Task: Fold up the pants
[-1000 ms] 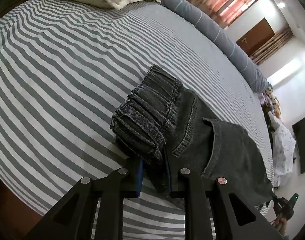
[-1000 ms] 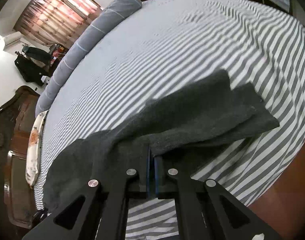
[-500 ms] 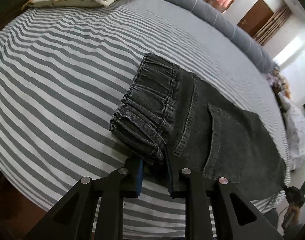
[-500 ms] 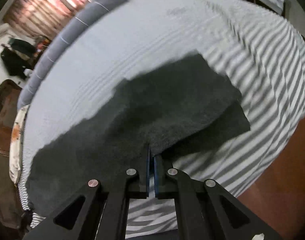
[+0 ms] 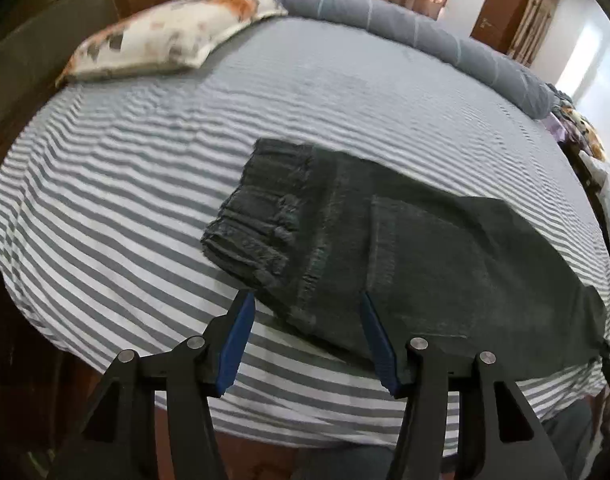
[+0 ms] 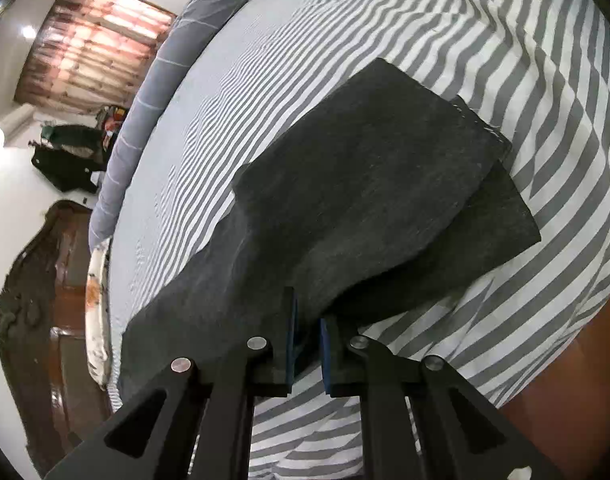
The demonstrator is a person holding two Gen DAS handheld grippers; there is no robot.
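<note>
Dark grey denim pants (image 5: 425,248) lie flat on the striped bed sheet (image 5: 125,200), folded lengthwise, with the gathered waistband to the left. My left gripper (image 5: 305,304) hovers over their near edge. Its jaws are opening wide and the blue pads (image 5: 237,332) touch no cloth. In the right wrist view the leg end of the pants (image 6: 365,160) lies doubled over, the two hems slightly offset. My right gripper (image 6: 307,320) sits at the near edge of that leg. Its jaws are opening, and a narrow gap shows with fabric between the pads.
A floral pillow (image 5: 165,36) and a long grey bolster (image 5: 405,24) lie along the far side of the bed. A dark wooden headboard (image 6: 33,280) stands at the left, and the brown bed edge (image 6: 565,380) runs close on the right.
The left jaws let go of the waistband edge, spread wide and drew back upward. The right gripper lowered the legs onto the sheet, and its pads have parted slightly.
</note>
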